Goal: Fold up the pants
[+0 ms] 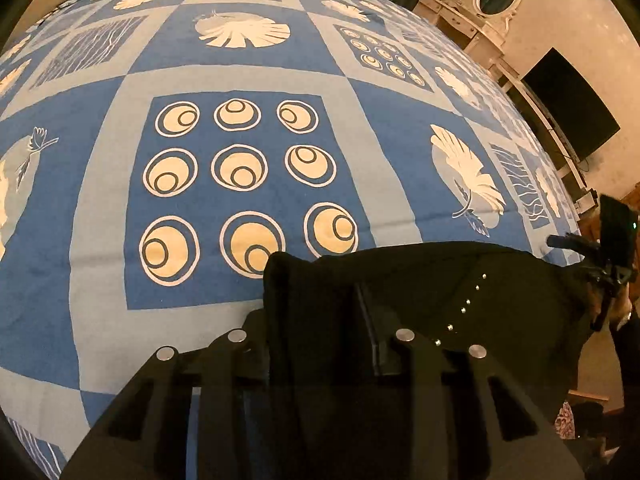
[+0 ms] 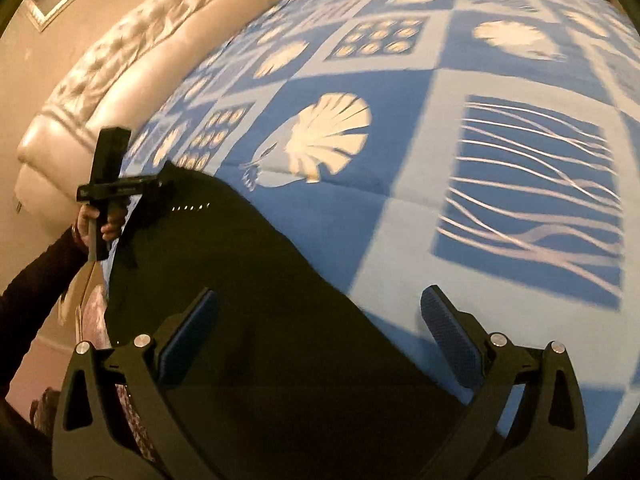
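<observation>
black fabric filled the bottom of both views: the pants (image 1: 420,280) lay at the near edge of the bed (image 1: 100,240), bunched along the lower centre and lower right of the left wrist frame, with a line of small shiny studs (image 1: 464,308) across them. the left hand-held gripper (image 1: 320,320) was clenched on a fold of that cloth, which stood gathered between its fingers. in the right wrist frame the pants ran from the lower centre up toward the middle left, and the right hand-held gripper (image 2: 320,328) was released, its blue-padded fingers (image 2: 448,332) spread wide over the cloth edge, pressing nothing. beyond, the blue bedspread (image 2: 400,92) with cream shells, circles and wavy lines spread to the top. a tufted headboard (image 2: 132,64) sat in the upper left of the right wrist frame, a dark screen (image 1: 568,108) at the right of the left wrist frame.
</observation>
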`<state>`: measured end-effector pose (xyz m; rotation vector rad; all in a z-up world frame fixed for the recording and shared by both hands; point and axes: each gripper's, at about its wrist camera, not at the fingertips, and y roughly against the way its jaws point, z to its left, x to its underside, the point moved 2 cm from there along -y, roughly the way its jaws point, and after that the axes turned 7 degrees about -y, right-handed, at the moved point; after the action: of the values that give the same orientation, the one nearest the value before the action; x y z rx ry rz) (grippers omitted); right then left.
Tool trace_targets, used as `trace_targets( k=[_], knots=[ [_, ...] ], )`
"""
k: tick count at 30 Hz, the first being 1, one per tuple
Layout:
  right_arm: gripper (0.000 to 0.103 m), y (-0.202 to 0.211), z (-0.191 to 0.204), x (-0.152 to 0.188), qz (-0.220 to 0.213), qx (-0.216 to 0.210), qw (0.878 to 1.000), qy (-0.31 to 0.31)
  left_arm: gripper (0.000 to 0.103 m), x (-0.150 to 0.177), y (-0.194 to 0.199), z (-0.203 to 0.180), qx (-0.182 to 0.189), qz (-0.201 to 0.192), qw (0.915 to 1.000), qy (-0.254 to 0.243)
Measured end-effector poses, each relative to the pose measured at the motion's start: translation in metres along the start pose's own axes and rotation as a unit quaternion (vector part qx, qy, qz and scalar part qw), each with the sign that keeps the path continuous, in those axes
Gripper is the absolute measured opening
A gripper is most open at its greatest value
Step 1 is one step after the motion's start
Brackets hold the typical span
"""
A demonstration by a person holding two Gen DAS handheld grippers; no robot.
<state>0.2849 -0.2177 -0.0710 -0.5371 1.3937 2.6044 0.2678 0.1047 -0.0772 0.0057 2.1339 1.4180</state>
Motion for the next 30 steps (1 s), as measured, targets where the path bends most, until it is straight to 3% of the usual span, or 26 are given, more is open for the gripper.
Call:
trace_targets(
  k=[1, 2, 3, 5, 7, 8, 9, 10, 11, 18, 24, 30],
  knots=[
    [0.1, -0.009, 0.003, -0.004, 0.014, -0.001, 1.0, 0.01, 0.034, 0.0, -0.001, 0.001, -0.001, 0.0, 1.0, -0.002],
    [0.089, -0.016, 0.006, -0.007, 0.028, -0.002, 0.999, 0.018, 0.034, 0.001, -0.002, 0.001, 0.0, 0.003, 1.0, -0.002],
    [0.06, -0.025, 0.011, -0.009, 0.047, -0.006, 0.998, 0.028, 0.034, 0.0, -0.003, 0.001, 0.0, 0.006, 1.0, -0.003],
    [0.026, -0.039, 0.018, -0.009, 0.086, -0.01, 0.995, 0.042, 0.034, -0.001, -0.002, 0.003, 0.003, 0.012, 0.9999, 0.0],
    [0.021, -0.049, 0.024, -0.008, 0.109, 0.012, 0.992, 0.062, 0.033, -0.003, -0.001, 0.002, 0.0, 0.019, 0.9998, 0.0],
    [0.013, -0.049, 0.027, -0.009, 0.114, 0.017, 0.991, 0.067, 0.031, -0.003, -0.001, 0.002, -0.004, 0.019, 0.9998, -0.001],
    [0.008, -0.046, 0.028, -0.011, 0.115, 0.014, 0.991, 0.064, 0.024, -0.004, 0.0, -0.001, -0.005, 0.017, 0.9998, -0.005],
    [0.008, -0.043, 0.028, -0.012, 0.114, 0.012, 0.992, 0.062, 0.015, -0.005, 0.002, -0.002, -0.002, 0.014, 0.9999, -0.007],
    [0.007, -0.035, 0.031, -0.012, 0.101, 0.016, 0.992, 0.068, 0.013, -0.005, 0.006, -0.004, 0.002, 0.004, 1.0, -0.009],
    [0.007, 0.023, 0.075, 0.005, 0.005, 0.034, 0.991, 0.126, 0.011, 0.009, 0.065, -0.016, 0.086, -0.1, 0.9911, -0.013],
    [0.007, 0.067, 0.13, 0.067, -0.053, 0.052, 0.98, 0.183, 0.011, 0.045, 0.112, -0.03, 0.134, -0.146, 0.9801, -0.009],
    [0.007, 0.063, 0.167, 0.142, -0.063, 0.083, 0.968, 0.23, 0.012, 0.111, 0.147, -0.042, 0.15, -0.158, 0.976, -0.009]
  ],
)
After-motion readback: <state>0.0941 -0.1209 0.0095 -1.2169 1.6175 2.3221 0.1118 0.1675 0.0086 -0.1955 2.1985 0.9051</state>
